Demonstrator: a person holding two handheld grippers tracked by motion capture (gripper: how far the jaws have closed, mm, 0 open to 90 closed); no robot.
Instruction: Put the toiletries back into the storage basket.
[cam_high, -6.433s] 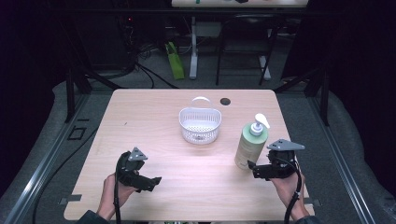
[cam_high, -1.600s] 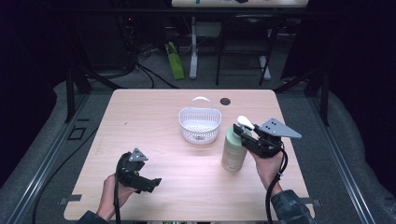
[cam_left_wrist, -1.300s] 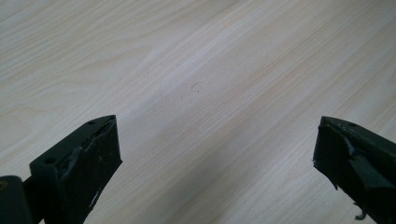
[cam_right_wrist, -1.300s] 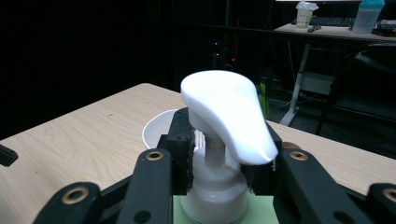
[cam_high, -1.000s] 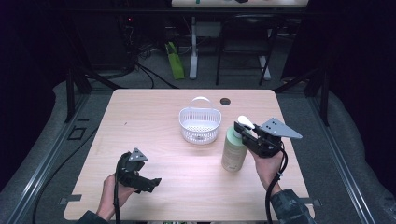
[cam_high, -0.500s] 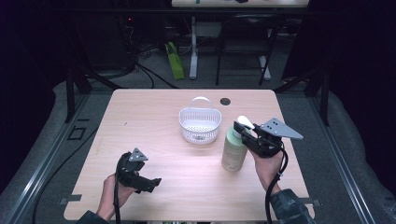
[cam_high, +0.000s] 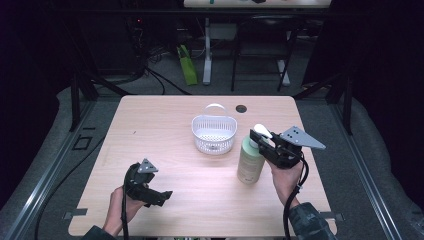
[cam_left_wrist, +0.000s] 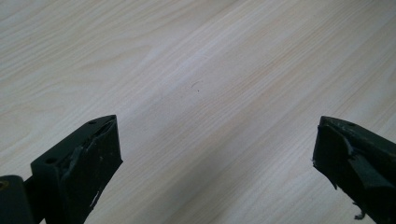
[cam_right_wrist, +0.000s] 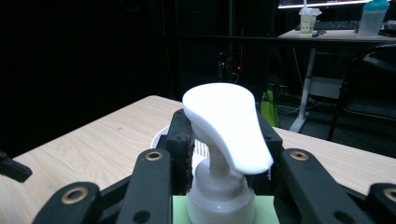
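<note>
Pump bottle (cam_high: 250, 161), pale green body, white dispenser head (cam_right_wrist: 224, 121). Gripped at the neck just under the head by the right gripper (cam_high: 264, 145), jaws closed in on either side of the collar. Stands upright on the table (cam_high: 165, 125), toward the right edge, near the middle of its depth, just beside the white basket (cam_high: 214, 133). Likely rigid plastic, smooth and somewhat slippery on the body; weight depends on fill, not readable here. Top-heavy hold: probably apt to swing if lifted by the neck alone, and the pump head may depress or turn under side load. Collar below the head judged the surest purchase; body too wide and slick by comparison.

Left gripper (cam_high: 150, 192): jaws spread wide, holding nothing, low over bare wood near the front left corner.

Basket: perforated, bail handle raised, at table centre toward the far edge. Small dark hole (cam_high: 241, 108) just beyond it.
</note>
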